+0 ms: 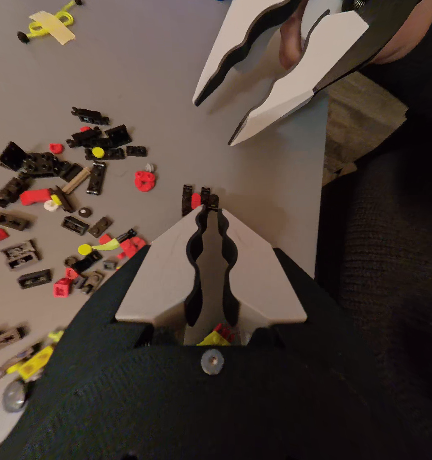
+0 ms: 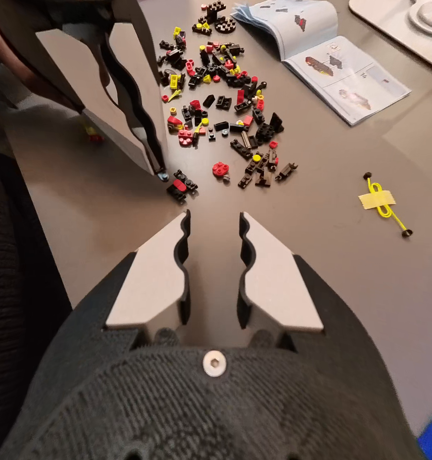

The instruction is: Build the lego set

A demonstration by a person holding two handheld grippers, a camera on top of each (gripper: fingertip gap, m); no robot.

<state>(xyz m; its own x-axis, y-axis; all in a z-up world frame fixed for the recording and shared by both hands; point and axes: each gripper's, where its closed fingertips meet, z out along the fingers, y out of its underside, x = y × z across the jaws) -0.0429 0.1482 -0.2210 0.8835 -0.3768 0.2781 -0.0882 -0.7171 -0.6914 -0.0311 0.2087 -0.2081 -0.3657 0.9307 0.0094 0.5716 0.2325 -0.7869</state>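
The left gripper [image 2: 161, 174] reaches down close to the table's [image 2: 309, 249] near edge, its fingers clenched on a small bluish-grey piece [image 2: 163, 177] that touches the tabletop. Just beside the tips lies a little black-and-red assembly [image 2: 182, 185], almost touching the piece. From that gripper's own view the tips [image 1: 211, 207] are nearly closed, and the table edge runs close by on its right, with dark fabric past it.

The right gripper [image 2: 215, 214] hangs over bare table with its jaws released and nothing between them (plenty of free surface beneath and to its right). The assembly sits just ahead of its left fingertip.

Farther in, a loose pile [image 2: 222, 99] of black, red and yellow bricks spreads toward the table's far side. A booklet [image 2: 334, 62] lies open beyond the pile, and a yellow cord [image 2: 378, 201] wrapped in tape lies alone, well apart, toward the right edge. A wide clear strip separates the pile from the cord.
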